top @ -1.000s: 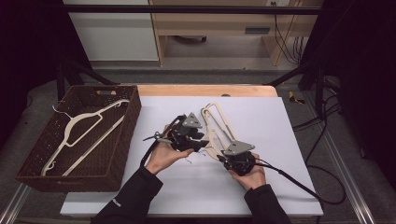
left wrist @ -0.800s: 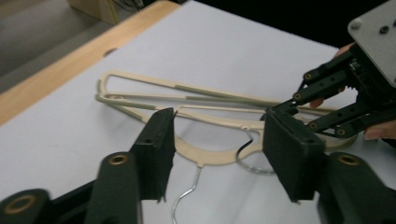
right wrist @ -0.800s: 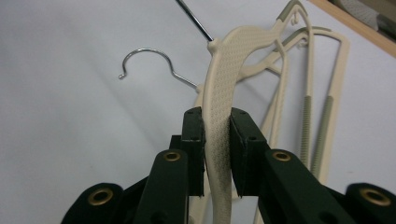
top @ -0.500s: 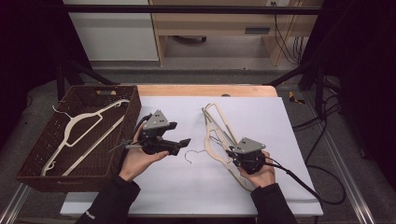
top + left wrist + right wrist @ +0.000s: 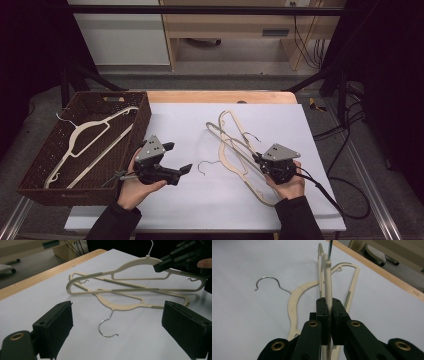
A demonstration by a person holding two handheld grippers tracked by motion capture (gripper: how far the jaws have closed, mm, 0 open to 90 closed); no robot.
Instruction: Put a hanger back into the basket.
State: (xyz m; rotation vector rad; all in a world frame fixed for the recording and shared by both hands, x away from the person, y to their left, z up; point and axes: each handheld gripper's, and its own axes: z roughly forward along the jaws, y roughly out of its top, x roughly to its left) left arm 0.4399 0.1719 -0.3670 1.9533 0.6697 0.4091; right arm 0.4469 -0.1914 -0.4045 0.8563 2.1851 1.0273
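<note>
Two cream plastic hangers lie crossed on the white table top. My right gripper (image 5: 258, 159) is shut on the arm of the upper hanger (image 5: 234, 142), and its pads clamp the cream bar (image 5: 327, 277) between them. The lower hanger (image 5: 243, 177) lies flat, its wire hook (image 5: 107, 327) pointing toward my left gripper (image 5: 178, 157). That gripper hovers to the left of the hangers; its jaws have just been opening and stand wide with nothing between them. From the left gripper view, the held hanger (image 5: 130, 265) is tilted up at the right gripper's end.
A brown wicker basket (image 5: 60, 190) at the table's left holds two more cream hangers (image 5: 95, 132). The white top (image 5: 180, 120) ends in a wooden strip (image 5: 220, 96) at the far edge. A cable (image 5: 325, 192) trails from the right gripper.
My left gripper has drawn away leftward from the hangers and spread its jaws wide. The right gripper has shifted a little to the right, still clamped on its hanger.
</note>
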